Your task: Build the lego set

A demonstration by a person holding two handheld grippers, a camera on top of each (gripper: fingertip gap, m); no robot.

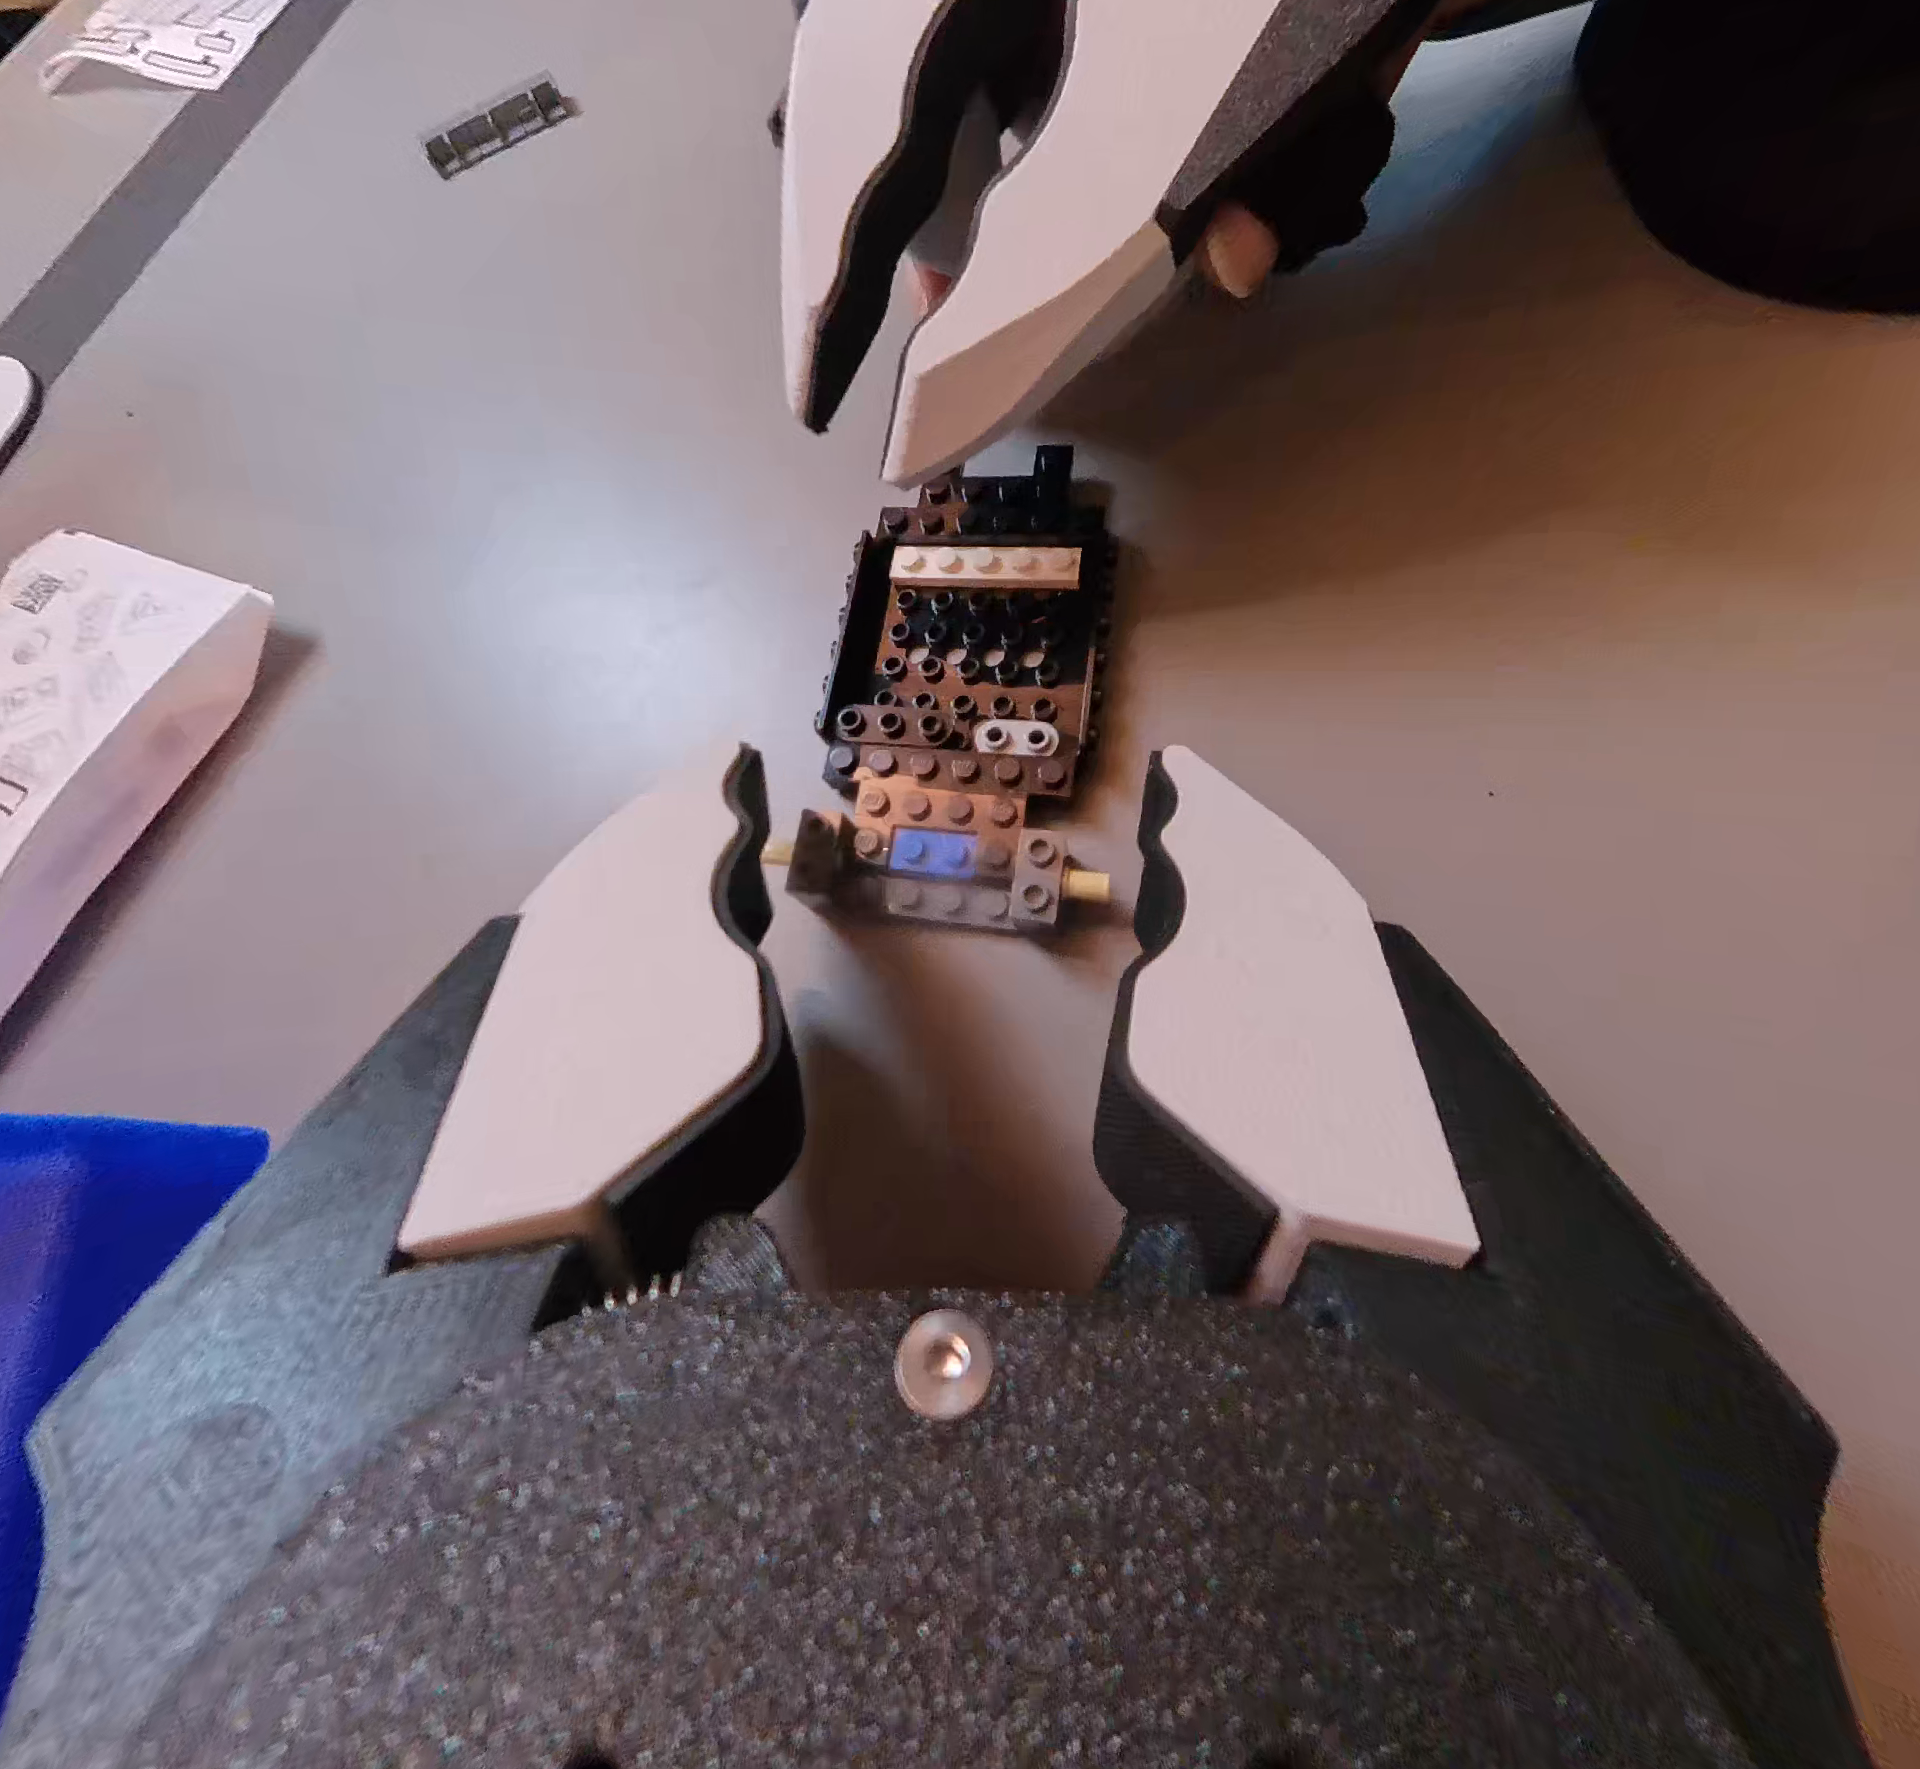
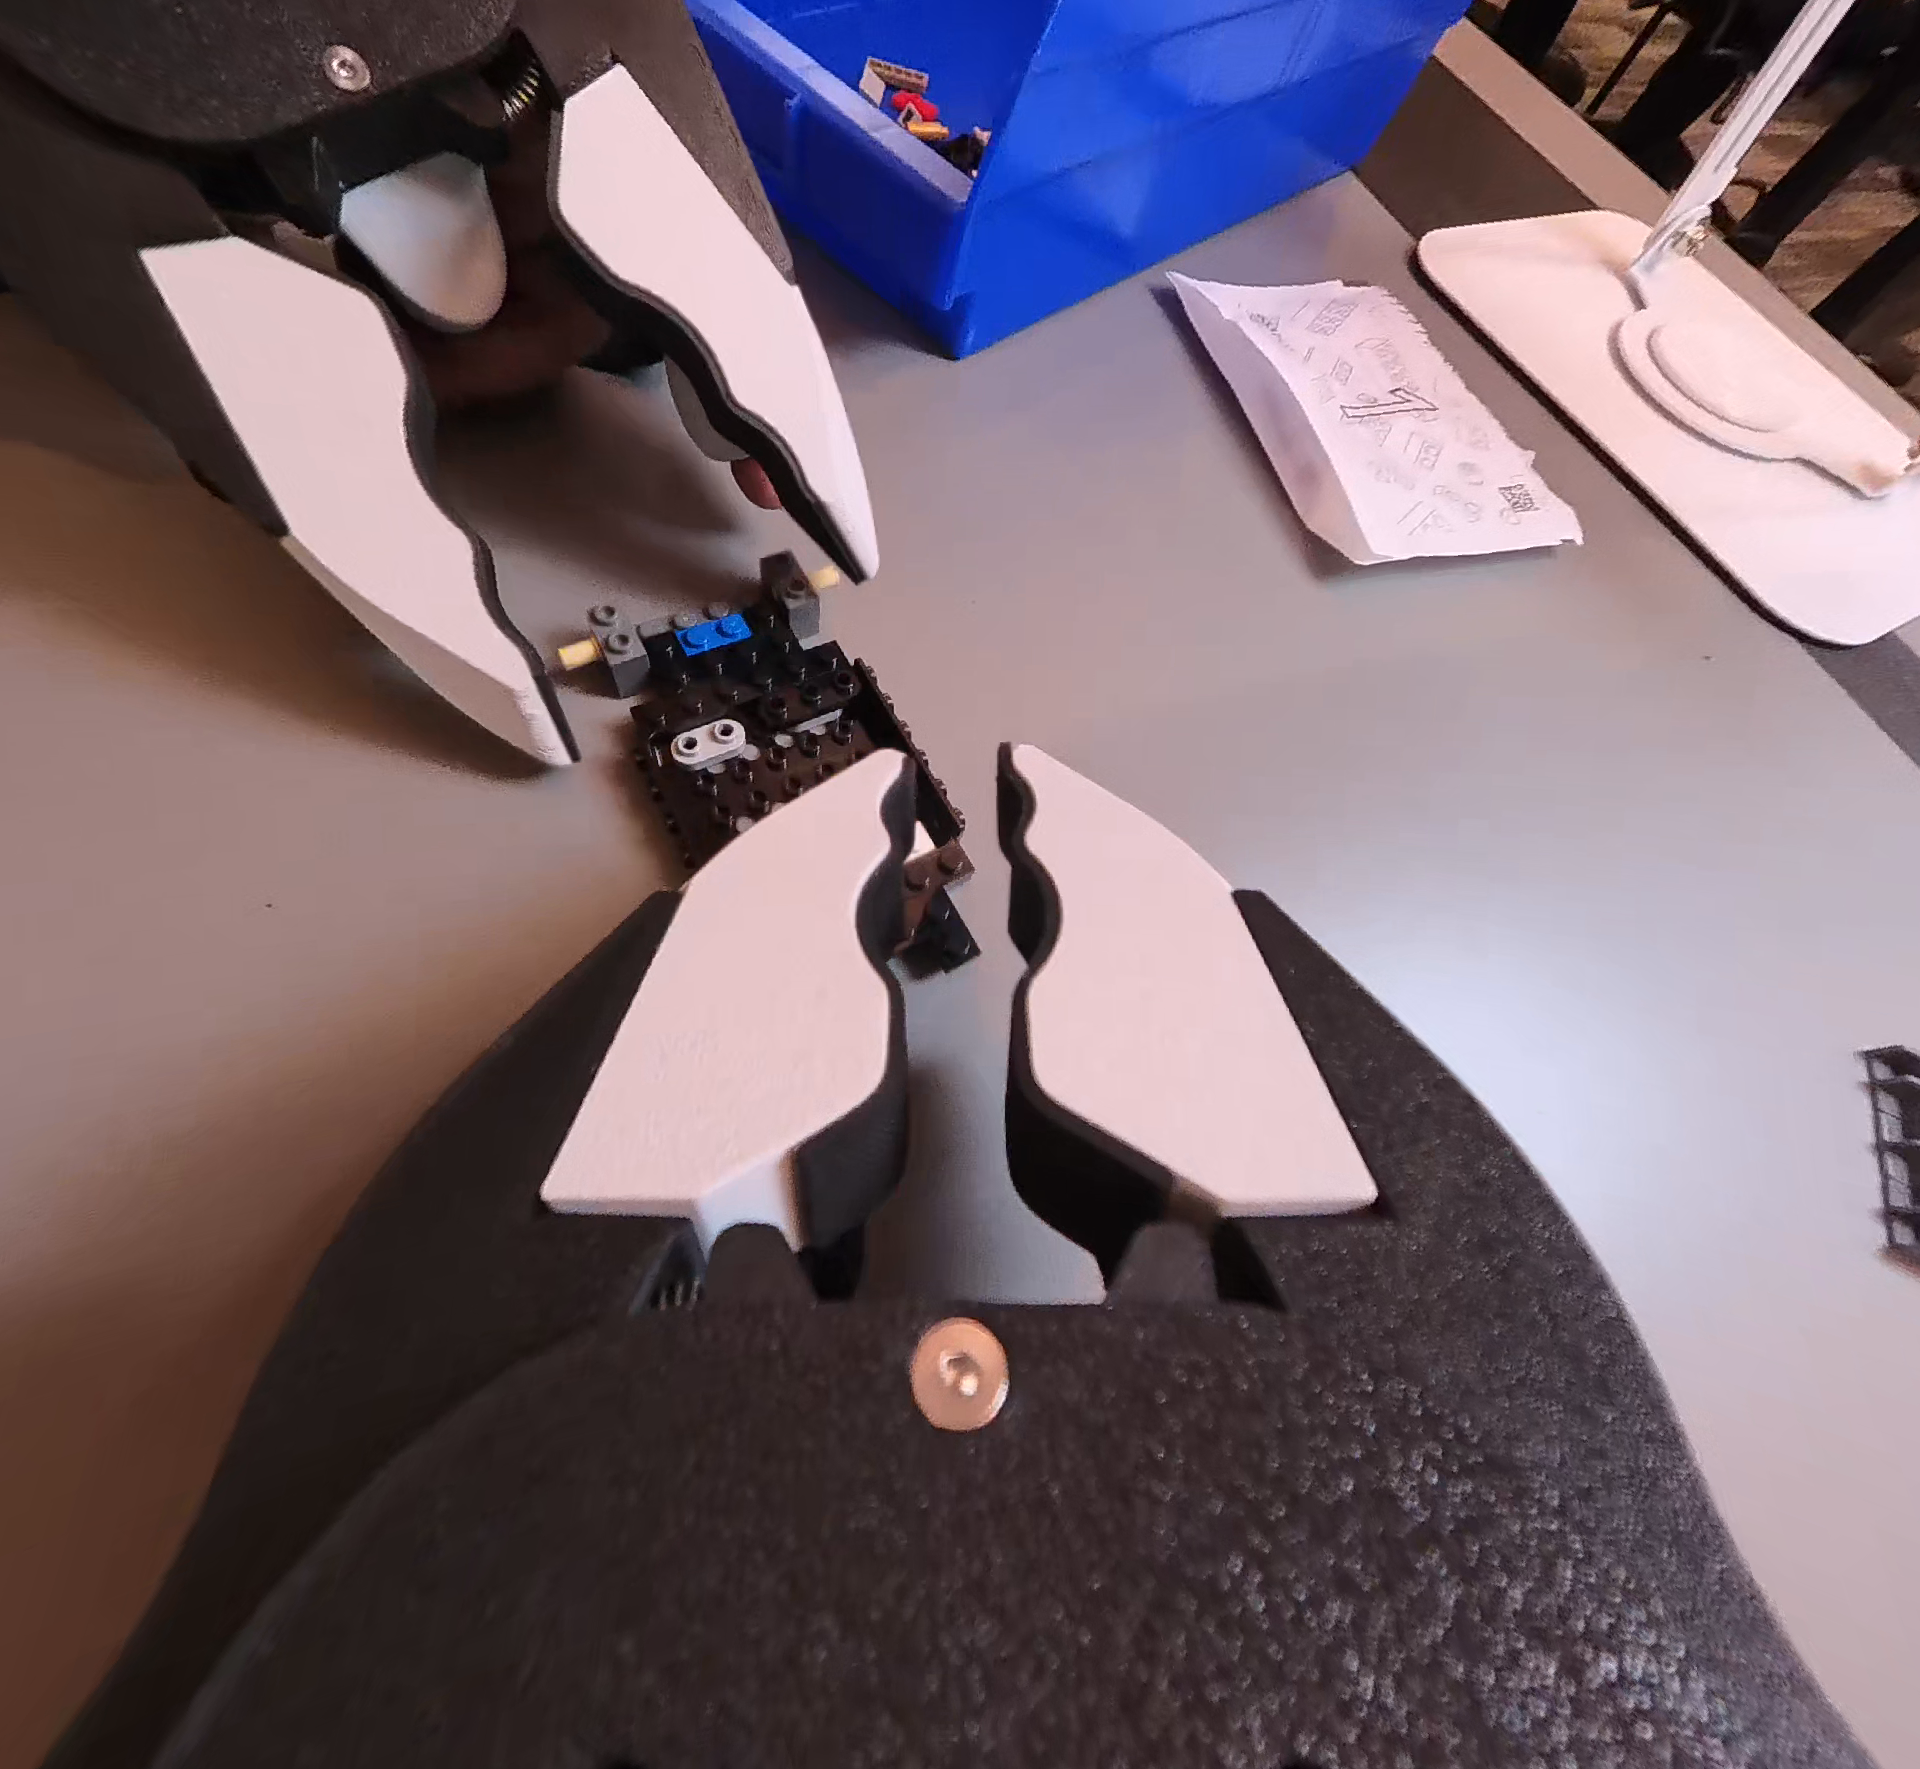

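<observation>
Low in the left wrist frame, my left gripper (image 1: pixel 951 846) stands spread wide astride the grey-and-blue axle end of the brick model (image 1: pixel 966 680), touching nothing. At mid-frame my right gripper (image 2: pixel 956 784) is narrowly parted over the model's far black corner, so I judge a nudge could skid or crack the build. Grey table (image 1: pixel 1455 680) lies clear beside it; the blue bin (image 2: pixel 1143 109) and paper bag (image 2: pixel 1371 420) crowd the upper frame.
</observation>
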